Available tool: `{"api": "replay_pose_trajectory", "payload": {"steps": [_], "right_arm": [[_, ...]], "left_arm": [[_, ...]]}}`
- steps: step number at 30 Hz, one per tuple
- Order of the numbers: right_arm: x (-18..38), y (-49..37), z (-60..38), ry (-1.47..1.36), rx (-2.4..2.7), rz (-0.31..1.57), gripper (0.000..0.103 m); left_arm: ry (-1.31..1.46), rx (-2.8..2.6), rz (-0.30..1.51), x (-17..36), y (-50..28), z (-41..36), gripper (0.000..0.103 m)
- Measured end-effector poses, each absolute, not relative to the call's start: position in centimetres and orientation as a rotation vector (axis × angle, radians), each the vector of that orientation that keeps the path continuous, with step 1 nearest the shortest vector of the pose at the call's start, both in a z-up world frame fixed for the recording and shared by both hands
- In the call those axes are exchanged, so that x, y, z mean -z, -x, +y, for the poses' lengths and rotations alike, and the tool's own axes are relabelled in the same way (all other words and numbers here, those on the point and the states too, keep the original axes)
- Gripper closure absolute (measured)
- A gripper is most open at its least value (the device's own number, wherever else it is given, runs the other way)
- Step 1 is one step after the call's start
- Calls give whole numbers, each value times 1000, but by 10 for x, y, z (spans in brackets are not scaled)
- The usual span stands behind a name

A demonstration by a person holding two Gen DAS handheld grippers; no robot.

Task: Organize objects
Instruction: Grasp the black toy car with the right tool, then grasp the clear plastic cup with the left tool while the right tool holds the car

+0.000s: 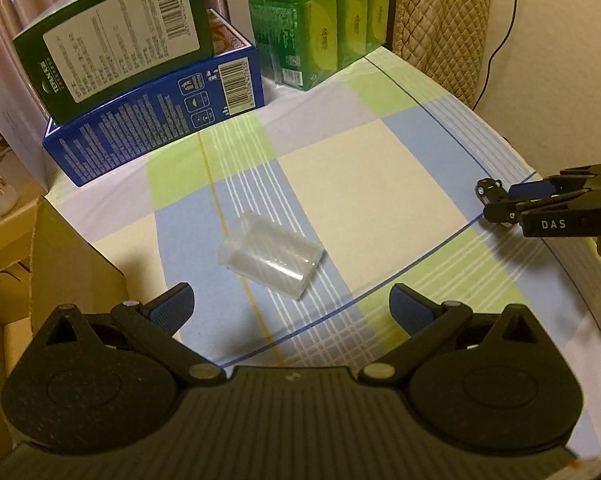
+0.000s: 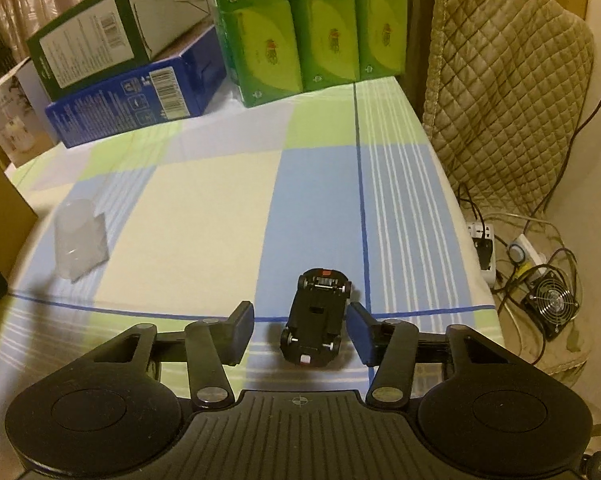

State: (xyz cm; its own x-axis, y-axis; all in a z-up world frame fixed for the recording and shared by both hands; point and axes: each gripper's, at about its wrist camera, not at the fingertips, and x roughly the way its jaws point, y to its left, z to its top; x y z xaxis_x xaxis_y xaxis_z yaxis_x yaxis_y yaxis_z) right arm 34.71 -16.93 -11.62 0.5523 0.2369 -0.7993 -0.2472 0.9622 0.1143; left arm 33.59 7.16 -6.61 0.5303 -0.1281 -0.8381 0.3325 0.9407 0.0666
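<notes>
Two views. From my left wrist, my left hand-held gripper is spread wide above the checked surface, with a clear plastic cup lying on its side just ahead of its fingers. From my right wrist, my right hand-held gripper is also open, an upturned black toy car resting between its fingers, nearer the right one.

Upper left: green box tilted atop blue box | upper centre: green tissue packs | upper right: quilted cover | right edge: power strip, small fan, cables | left edge: cardboard carton
</notes>
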Motion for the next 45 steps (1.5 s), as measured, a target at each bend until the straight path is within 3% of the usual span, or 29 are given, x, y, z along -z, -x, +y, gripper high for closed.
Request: {"api": "replay_pose_trajectory", "payload": {"steps": [6,20,29,38,40,45], "right_arm": [[125,-352,-162,47,-259,955,75],[92,-330,-136,-156,-302,909,76],[109,-323,-109,-80,-325,904,76],[114,-327,-109,-66,-310,881,76],[113,-328,-108,-57,-310,875,76],[112,-328,-108,-66,-309,869,76]], "left_arm": [[-227,281,984,72,-340,72,1],[-300,348,1056,89,-375,66,1],[-360,386,1074,105,-395,60,2],[-459,433,1107,118,-407,53,16],[-448,421,1119,118,-408,55,33],[-344,404,1164,113,-402,62,32]]}}
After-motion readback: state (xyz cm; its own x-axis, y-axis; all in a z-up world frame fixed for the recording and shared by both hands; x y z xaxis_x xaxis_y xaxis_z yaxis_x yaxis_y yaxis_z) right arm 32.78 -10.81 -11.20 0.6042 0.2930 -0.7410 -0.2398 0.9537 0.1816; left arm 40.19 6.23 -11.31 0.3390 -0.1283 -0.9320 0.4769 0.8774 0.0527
